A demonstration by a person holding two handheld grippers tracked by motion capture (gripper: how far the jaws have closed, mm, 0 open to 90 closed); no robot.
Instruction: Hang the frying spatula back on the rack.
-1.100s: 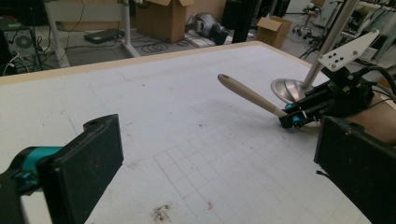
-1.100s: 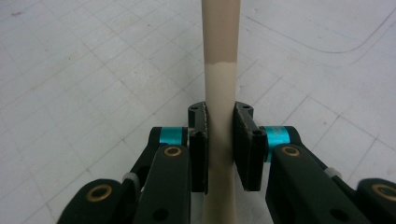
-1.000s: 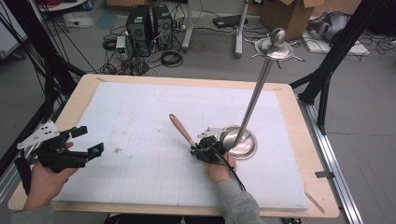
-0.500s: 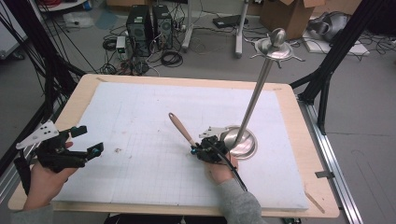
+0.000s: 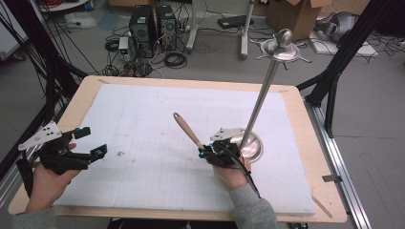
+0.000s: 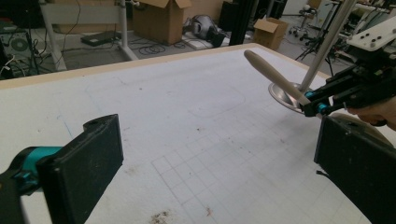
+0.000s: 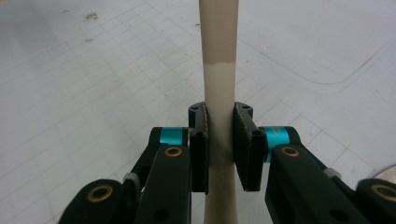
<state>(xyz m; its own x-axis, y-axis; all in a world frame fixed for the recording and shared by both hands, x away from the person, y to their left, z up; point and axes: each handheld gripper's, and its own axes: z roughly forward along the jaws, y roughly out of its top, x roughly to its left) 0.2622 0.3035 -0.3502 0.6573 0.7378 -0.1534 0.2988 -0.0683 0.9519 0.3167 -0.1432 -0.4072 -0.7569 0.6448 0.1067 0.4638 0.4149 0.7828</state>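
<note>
Right tongs (image 7: 220, 144): pinching the cream utensil handle (image 7: 218, 70) — pads pressed on both sides.
Handle position: raised off the bench (image 5: 143, 119), slanting up-left, just beside the steel stand (image 5: 265, 93).
Left tongs (image 5: 86, 143): spread — nothing between, near the left edge.

Two black hand-held units, built of matte linkage arms pinned with brass-coloured rivets. Left gripper (image 5: 86, 142) with broad, flat black pads (image 6: 88, 163) on teal cylindrical collars, topped by a grey three-cornered plate drilled with small holes. Right gripper (image 7: 220, 140) with ribbed black pads, the same teal collars either side, a matching grey plate and a black cable trailing back over the wrist. Grey sleeves on both forearms.
</note>
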